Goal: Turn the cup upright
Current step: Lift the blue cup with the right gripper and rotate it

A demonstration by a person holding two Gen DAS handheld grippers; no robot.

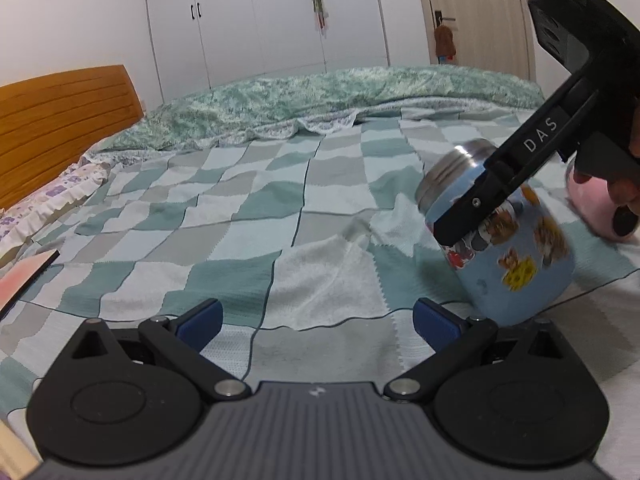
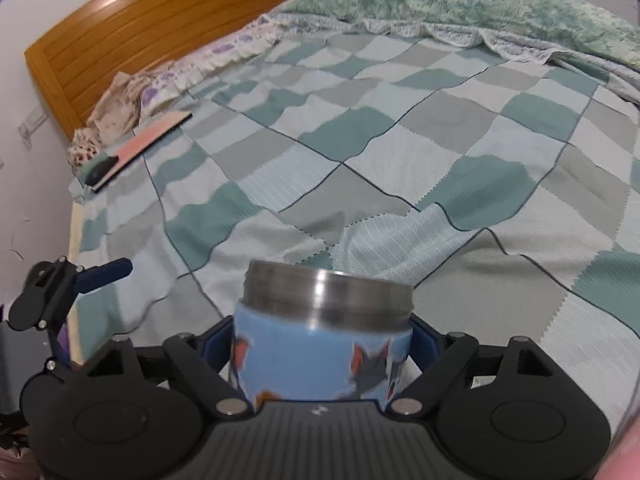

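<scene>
Right gripper [image 2: 322,344] has its jaws clamped around the sticker-covered blue cup [image 1: 516,248], tilted with its steel rim leaning far-left and base on the checkered bedspread [image 1: 240,216] (nearly upright), while the left gripper [image 1: 316,322] idles wide open, empty, just left.

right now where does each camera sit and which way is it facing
Left wrist: on the left gripper, low over the checked blanket, facing the wardrobe; own open jaws below, right gripper and a hand at right.
Right wrist: on the right gripper, facing the headboard; own jaws shut on the cup, left gripper at far left.
Shared: cup, blanket, headboard.
</scene>
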